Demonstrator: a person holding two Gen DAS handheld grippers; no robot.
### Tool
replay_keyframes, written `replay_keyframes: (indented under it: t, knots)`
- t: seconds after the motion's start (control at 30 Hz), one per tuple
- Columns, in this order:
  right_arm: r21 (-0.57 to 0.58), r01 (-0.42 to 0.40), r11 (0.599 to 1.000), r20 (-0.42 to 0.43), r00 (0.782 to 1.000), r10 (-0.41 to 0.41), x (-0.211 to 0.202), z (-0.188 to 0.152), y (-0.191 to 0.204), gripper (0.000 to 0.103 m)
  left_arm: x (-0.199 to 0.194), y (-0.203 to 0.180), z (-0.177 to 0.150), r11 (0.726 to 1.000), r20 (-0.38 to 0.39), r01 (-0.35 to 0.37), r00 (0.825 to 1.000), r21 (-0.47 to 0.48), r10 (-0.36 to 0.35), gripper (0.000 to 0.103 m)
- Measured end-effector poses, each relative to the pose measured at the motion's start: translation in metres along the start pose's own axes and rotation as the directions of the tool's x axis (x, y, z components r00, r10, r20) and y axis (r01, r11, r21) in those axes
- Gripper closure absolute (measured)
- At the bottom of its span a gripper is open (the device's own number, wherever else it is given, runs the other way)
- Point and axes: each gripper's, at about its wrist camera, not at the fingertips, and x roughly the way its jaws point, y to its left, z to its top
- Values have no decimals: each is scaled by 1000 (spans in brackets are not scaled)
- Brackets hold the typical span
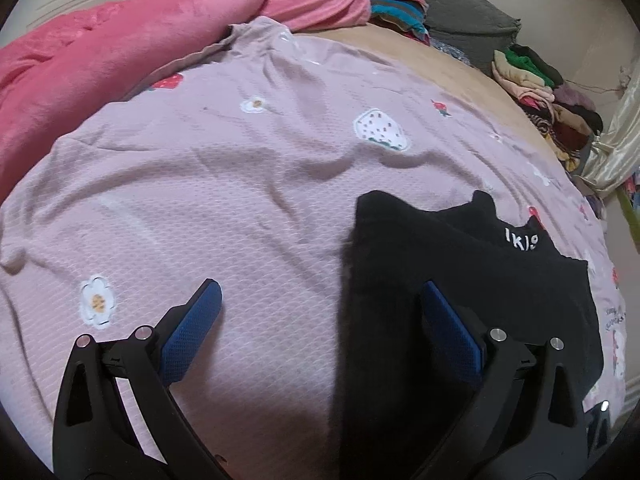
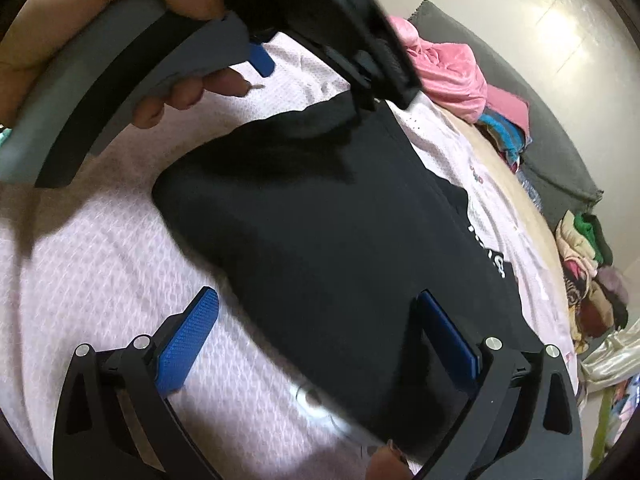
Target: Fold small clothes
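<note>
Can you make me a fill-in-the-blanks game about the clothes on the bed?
1. The folded garment lying on the bedspread is ____ in colour.
2. The jaws of both the left gripper and the right gripper stand ____.
3. The blanket bunched at the far edge of the bed is ____.
4. The pads on the right gripper's fingers are ____.

Missing words: black; open; pink; blue

My right gripper (image 2: 316, 332) spread wide over the black garment (image 2: 320, 216), pink sheet (image 2: 100, 264) beneath, left gripper (image 2: 256, 56) hand-held beyond
</note>
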Motion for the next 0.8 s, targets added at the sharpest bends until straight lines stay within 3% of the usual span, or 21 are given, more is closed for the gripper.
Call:
replay_keyframes:
  t: [0.17,0.33,0.4,0.43,0.5,0.67,0.8]
  knots:
    - [27,13,1000,16,1000,-13,16,15,0,4,4,-4,5,1000,5,3,1000,7,-3,10]
    - [58,65,996,91,993,-70,14,22,-1,9,8,-5,10,1000,4,23,1000,2,-23,10]
    - [65,69,995,135,988,-77,5,20,-2,34,12,-5,12,999,-3,34,999,-3,-34,10]
    - [71,63,995,162,984,-74,-1,19,-4,38,14,-6,12,999,-6,36,999,-3,-36,10]
    - [79,54,995,200,977,-69,-11,16,-7,63,17,-7,12,999,-13,36,999,-1,-36,10]
    - [136,30,990,261,963,-65,-26,9,-18,82,22,-8,11,999,-36,46,998,-10,-46,10]
    - [172,25,985,293,953,-76,-36,6,-26,87,23,-7,9,997,-46,77,996,-25,-78,10]
